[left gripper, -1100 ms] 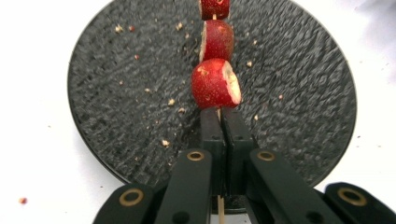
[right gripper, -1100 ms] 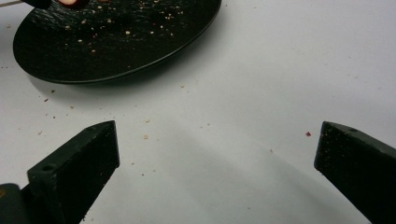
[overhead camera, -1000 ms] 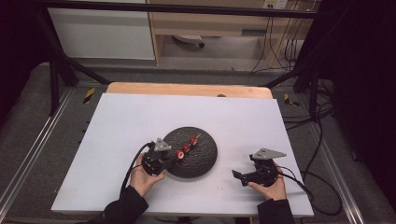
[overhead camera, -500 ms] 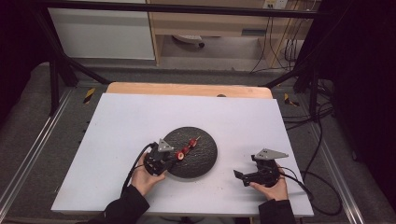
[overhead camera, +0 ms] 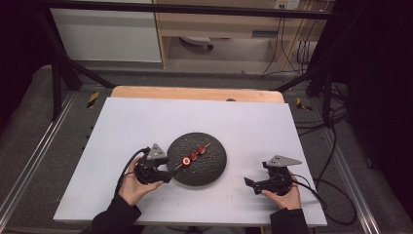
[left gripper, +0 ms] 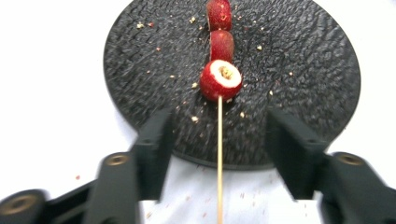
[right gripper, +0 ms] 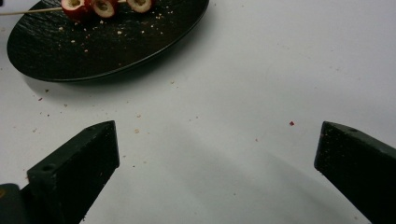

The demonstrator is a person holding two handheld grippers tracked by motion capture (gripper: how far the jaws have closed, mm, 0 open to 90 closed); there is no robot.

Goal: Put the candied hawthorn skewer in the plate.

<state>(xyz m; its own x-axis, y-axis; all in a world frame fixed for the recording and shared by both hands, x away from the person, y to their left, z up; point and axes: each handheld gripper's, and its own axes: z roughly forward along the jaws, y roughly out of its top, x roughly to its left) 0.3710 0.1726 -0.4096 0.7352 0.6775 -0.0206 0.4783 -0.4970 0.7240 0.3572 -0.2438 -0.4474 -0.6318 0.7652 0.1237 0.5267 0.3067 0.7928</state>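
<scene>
A thin wooden skewer (left gripper: 219, 158) with three red fruit pieces (left gripper: 220, 80) lies across a black textured plate (overhead camera: 214, 170), its bare end sticking out over the plate's near-left rim. My left gripper (overhead camera: 168, 176) sits at that rim. Its jaws have just been opening and now stand apart on either side of the bare stick without touching it, as the left gripper view (left gripper: 218, 128) shows. To the right of the plate my right gripper (overhead camera: 249, 184) rests low over the white table, jaws wide open and nothing between them (right gripper: 217, 140).
Crumbs and red flecks dot the plate (right gripper: 107, 51) and the white tabletop (overhead camera: 146, 122) around it. A wooden board edge (overhead camera: 195, 92) runs along the table's far side. Black cables (overhead camera: 331, 195) trail off to the right.
The left gripper's jaws have opened and let go of the skewer's bare end, and the hand has drawn back a little to the left. The right gripper has stayed put.
</scene>
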